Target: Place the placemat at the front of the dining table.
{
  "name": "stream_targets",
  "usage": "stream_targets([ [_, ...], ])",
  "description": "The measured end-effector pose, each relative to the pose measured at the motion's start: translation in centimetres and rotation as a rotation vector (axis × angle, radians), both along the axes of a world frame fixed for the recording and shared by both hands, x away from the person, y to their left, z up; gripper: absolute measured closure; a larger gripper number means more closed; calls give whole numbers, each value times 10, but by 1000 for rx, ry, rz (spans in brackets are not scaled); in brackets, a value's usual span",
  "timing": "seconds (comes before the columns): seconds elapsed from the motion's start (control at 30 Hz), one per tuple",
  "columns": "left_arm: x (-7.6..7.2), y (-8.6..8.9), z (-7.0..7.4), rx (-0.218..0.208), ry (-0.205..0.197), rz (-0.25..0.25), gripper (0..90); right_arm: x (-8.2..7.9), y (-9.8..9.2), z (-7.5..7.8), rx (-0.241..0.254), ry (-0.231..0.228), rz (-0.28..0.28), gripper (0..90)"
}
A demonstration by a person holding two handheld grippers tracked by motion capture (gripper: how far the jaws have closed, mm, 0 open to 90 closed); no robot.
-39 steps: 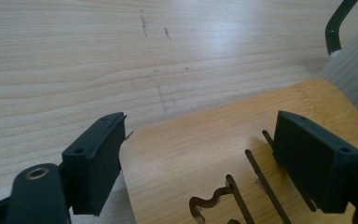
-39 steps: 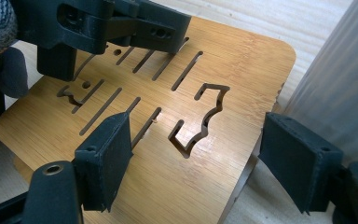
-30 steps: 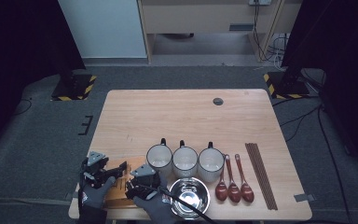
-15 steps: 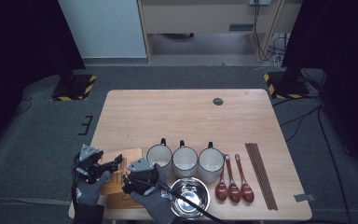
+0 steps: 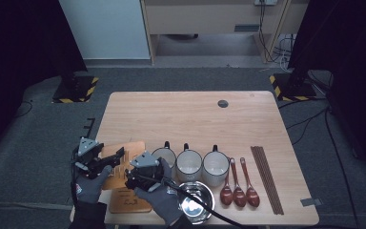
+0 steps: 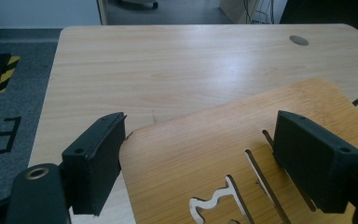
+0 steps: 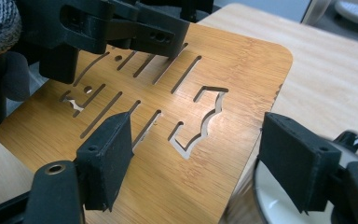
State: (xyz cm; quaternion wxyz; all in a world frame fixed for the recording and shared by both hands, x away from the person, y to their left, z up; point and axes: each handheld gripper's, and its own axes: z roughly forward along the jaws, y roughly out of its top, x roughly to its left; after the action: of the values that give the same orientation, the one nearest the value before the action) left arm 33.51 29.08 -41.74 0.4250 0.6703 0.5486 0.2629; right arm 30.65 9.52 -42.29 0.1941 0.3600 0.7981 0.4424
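Two tongs hang over the bamboo board point(image 5: 124, 183) at the lower left of the high view, near the counter point(image 5: 186, 119) edge. Left tongs point(image 5: 115, 158) gape wide above its far end, gripping nothing; right tongs point(image 5: 132, 177) likewise stand open over the slotted middle, beside the leftmost mug point(image 5: 164, 156). To lift well, I judge each should bite an opposite edge squarely, clear of that mug.

Both gloved hands low at the near-left table corner, grippers side by side.
Left gripper point(image 5: 116, 157) jaws spread wide, pointing right; right gripper point(image 5: 129, 177) close beside it, jaws also apart, cable trailing back.
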Motion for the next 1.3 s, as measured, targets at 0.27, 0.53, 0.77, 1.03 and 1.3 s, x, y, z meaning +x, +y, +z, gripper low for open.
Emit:
stream_targets([
  [0.27,10,-13,19,13,-29,-9,171,8,-11,16,9,-35,-11,257],
  [0.53,20,-29,31,16,-47,-23,171,16,-27,27,19,-50,-25,257],
  [0.77,29,-43,41,19,-63,-35,171,23,-42,36,34,-63,-35,258],
  [1.03,39,-61,51,29,-85,-49,171,29,-59,45,38,-83,-53,258],
  [1.3,50,-80,62,41,-99,-69,171,36,-77,53,52,-97,-73,258],
])
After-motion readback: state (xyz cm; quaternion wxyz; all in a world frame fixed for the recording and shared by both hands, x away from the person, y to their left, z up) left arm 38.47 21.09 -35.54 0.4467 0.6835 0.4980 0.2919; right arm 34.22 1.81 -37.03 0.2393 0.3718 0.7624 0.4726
